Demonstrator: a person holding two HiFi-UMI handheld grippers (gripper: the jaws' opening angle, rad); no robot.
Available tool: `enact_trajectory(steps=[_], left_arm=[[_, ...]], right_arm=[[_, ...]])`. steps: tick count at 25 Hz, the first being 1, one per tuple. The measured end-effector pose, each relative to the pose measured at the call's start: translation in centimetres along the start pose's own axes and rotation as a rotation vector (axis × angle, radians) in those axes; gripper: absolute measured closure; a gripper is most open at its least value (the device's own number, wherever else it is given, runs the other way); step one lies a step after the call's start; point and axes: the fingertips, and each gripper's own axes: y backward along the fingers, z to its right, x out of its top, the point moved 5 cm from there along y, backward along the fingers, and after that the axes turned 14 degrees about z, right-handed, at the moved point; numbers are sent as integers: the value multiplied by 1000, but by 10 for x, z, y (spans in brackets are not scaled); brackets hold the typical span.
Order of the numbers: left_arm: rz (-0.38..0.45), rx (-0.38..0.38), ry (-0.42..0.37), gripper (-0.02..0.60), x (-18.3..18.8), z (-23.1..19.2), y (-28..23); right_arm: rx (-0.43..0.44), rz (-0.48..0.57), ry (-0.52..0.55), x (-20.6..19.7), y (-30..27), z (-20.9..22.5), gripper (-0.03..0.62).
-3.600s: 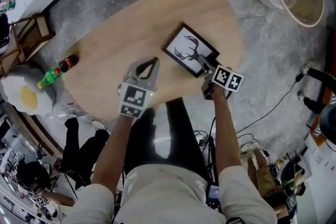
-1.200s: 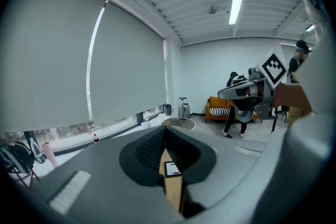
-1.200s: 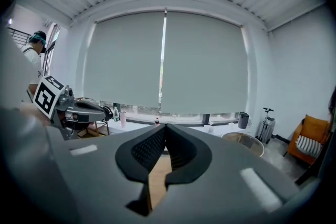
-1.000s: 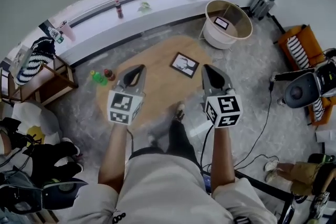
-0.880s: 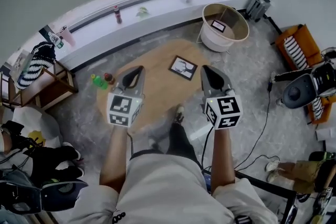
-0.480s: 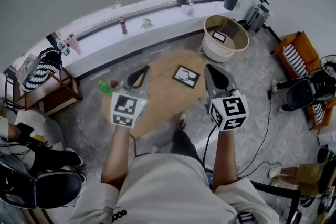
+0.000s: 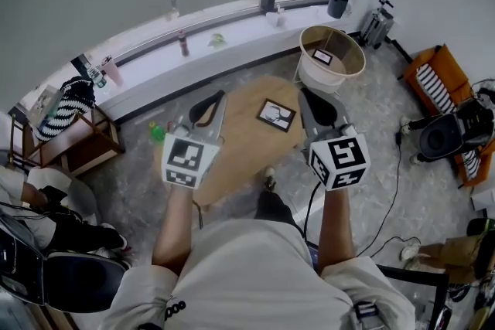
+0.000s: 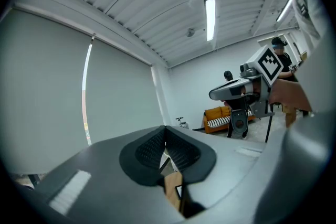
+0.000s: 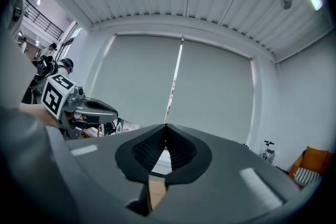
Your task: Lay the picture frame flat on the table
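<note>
The black picture frame [image 7: 277, 114] with a white deer picture lies flat on the oval wooden table [image 7: 232, 143], far below both grippers. My left gripper [image 7: 210, 99] is held high over the table's left part, jaws together and empty. At the right, my right gripper [image 7: 312, 96] hangs just right of the frame in the head view, also shut on nothing. In the left gripper view the left gripper [image 8: 165, 136] points level at the wall and the other gripper's marker cube [image 8: 269, 63]. The right gripper [image 9: 166, 134] faces a grey blind.
A round white basket [image 7: 312, 74] holding a small framed item stands beyond the table. Bottles [image 7: 158, 132] lie by the table's left end. A wooden side table [image 7: 73, 143] is at left, an orange sofa [image 7: 435, 76] and a black machine [image 7: 445, 137] at right.
Earlier my right gripper was at the frame's near corner on the table. Both grippers have since risen well above the table, away from the frame, which stays flat.
</note>
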Motion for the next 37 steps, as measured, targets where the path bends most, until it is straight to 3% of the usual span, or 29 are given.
enact_trajectory(steps=[18, 37], left_arm=[[1, -11, -8, 571, 6, -3, -6], [-36, -12, 23, 571, -21, -9, -25]], right_arm=[[31, -22, 21, 1, -6, -1, 592], [20, -58, -5, -23, -21, 17, 592]])
